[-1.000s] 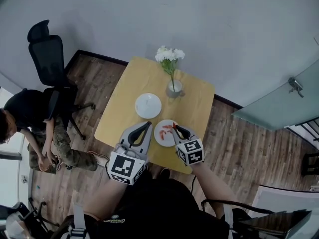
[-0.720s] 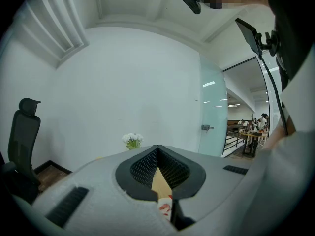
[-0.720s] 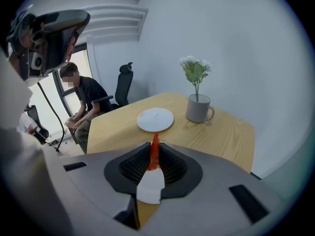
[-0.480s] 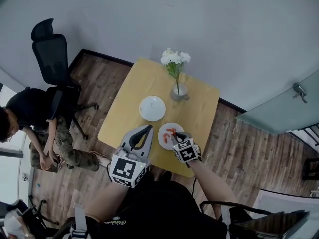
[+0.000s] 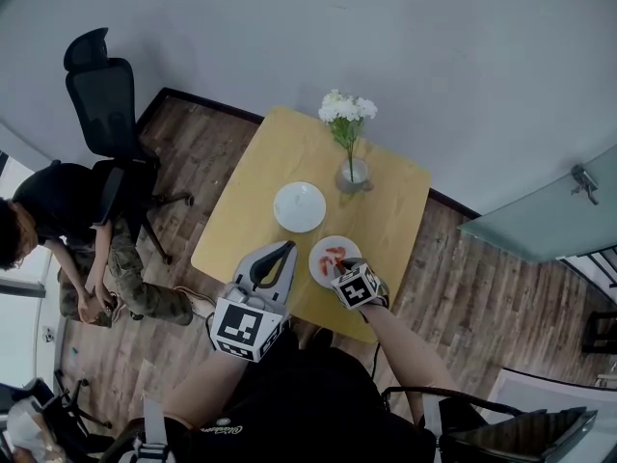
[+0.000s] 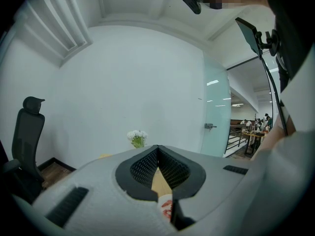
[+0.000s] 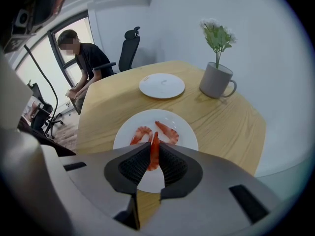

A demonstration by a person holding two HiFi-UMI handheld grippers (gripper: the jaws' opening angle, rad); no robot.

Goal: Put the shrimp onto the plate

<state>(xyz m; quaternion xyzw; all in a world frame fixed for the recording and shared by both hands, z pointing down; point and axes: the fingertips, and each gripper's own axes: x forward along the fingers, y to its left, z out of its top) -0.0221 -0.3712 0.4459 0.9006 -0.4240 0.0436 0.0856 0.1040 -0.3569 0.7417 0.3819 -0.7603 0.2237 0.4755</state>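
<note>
A white plate (image 7: 167, 119) near the table's front edge holds two orange shrimp (image 7: 168, 132). My right gripper (image 7: 154, 149) hovers over that plate's near side, shut on a third shrimp (image 7: 154, 154) held upright between its jaws. In the head view the right gripper (image 5: 341, 266) is at the near rim of the plate (image 5: 322, 268). My left gripper (image 5: 280, 255) hangs just left of this plate with its jaws shut on nothing. The left gripper (image 6: 157, 150) view shows only a sliver of the plate (image 6: 166, 205) below its jaws.
A second, empty white plate (image 7: 162, 85) lies farther back on the yellow wooden table (image 5: 260, 177). A grey mug with white flowers (image 7: 216, 80) stands at the back right. A person sits beside a black office chair (image 5: 101, 95) on the left.
The right gripper has come down and back toward the plate's near side, still holding the shrimp. The left gripper has hardly moved.
</note>
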